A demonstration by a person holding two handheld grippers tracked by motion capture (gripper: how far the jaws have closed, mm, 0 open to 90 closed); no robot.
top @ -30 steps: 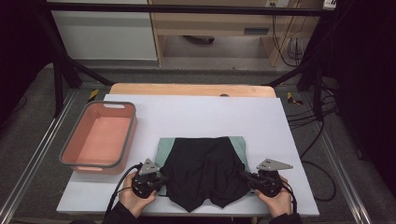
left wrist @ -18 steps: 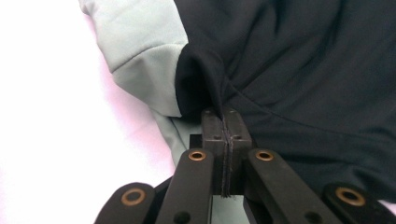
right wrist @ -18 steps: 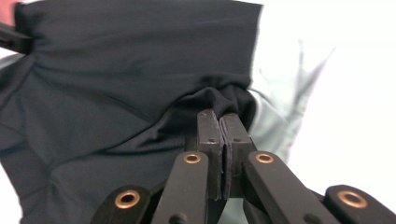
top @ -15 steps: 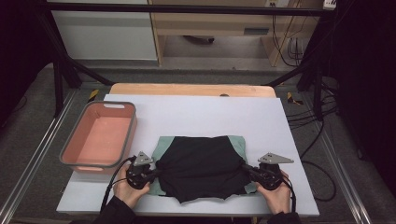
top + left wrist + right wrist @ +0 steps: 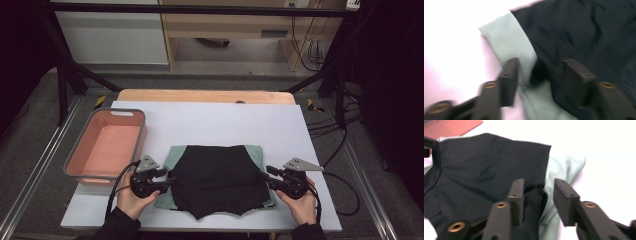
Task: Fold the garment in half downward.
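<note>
White and wide, the tabletop (image 5: 215, 120) carries the work near its front edge; the left tongs (image 5: 170, 181) lie at the left side of a black fabric garment (image 5: 217, 177), and in the left gripper view their jaws stand apart, one over a pale green cloth (image 5: 509, 37) and the other over the black fabric, the garment's left edge lying between them, though blur keeps me from telling whether either jaw touches; the right tongs (image 5: 264, 176) lie at the garment's right side, and in the right gripper view their jaws are likewise apart, with the black edge and a strip of the green cloth in the gap; the person's left hand (image 5: 131, 200) and right hand (image 5: 302, 205) hold the tools from the near edge; the garment lies flat on top of the green cloth, which shows along its left, top and right borders; well to the left stands a pink rectangular plastic bin (image 5: 80, 167) with a grey rim, near the left hand; beyond the tabletop's far edge a light wooden board (image 5: 205, 96) shows.
</note>
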